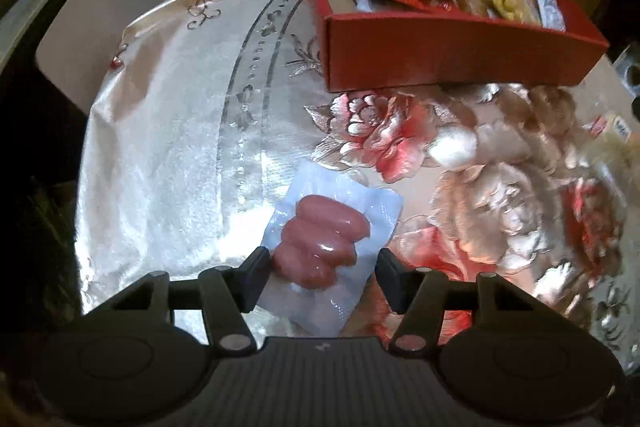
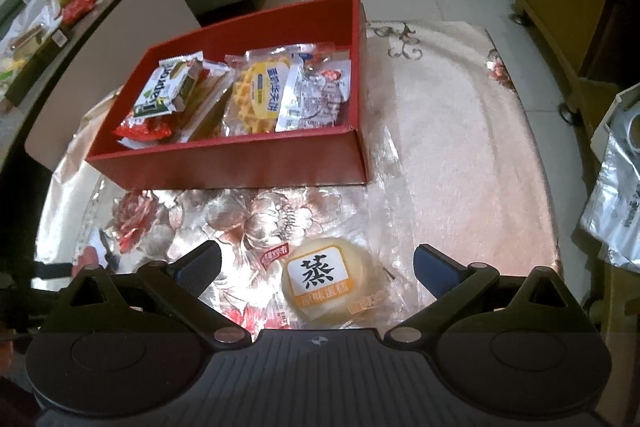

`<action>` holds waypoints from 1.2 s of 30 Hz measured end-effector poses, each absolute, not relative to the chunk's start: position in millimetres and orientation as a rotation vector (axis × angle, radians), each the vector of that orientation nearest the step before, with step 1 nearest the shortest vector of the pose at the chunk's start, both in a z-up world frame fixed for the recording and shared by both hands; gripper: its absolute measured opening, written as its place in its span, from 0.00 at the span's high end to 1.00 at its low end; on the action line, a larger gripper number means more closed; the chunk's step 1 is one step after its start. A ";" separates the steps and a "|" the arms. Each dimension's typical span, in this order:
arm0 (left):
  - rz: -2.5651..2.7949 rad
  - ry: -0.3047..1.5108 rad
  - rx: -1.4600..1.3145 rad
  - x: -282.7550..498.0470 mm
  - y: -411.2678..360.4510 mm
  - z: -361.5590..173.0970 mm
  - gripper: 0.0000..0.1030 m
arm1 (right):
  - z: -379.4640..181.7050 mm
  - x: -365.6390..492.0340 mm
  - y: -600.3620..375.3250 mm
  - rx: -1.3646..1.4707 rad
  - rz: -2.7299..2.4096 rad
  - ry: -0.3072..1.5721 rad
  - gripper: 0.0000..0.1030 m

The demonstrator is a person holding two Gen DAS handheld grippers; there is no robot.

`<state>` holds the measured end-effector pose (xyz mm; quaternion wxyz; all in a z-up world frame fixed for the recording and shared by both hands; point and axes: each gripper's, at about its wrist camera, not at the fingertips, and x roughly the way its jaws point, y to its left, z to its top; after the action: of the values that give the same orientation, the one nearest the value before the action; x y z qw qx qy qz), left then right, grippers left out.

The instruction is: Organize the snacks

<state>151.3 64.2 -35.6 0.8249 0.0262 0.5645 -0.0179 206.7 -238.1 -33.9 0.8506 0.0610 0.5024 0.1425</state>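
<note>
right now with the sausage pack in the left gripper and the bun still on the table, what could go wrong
The left gripper pinches the sausage pack near one end, so the slick pouch may slip out before reaching the red box. The box is already crowded. The round bun sits between the open right gripper fingers; its loose wrapper could snag.

Red box [image 2: 248,163] blocks the table's far middle, already full of snack packs [image 2: 256,95]. Bare cloth [image 2: 460,155] runs open along the right edge. Wrapped bun [image 2: 324,279] and sausage pack [image 1: 324,247] occupy the near edge.
</note>
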 end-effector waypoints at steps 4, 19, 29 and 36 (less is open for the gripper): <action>-0.022 1.202 0.030 146.2 64.7 -36.6 0.51 | -33.9 205.1 -240.4 0.127 0.297 1.056 0.00; -0.036 1.255 0.100 152.1 39.9 -51.3 0.13 | -31.4 209.7 -276.2 0.190 0.199 1.041 0.00; -0.018 1.219 0.038 158.1 46.5 -51.4 0.32 | -57.2 216.7 -224.7 0.037 0.283 1.140 0.00; -0.014 1.198 0.028 159.3 46.6 -49.2 0.37 | -83.8 224.8 -201.1 -0.041 0.263 1.194 0.00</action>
<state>159.3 46.6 -49.2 0.8258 0.0132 0.5638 -0.0067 224.8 -201.1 -83.8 0.8188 -0.0192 0.5603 0.1236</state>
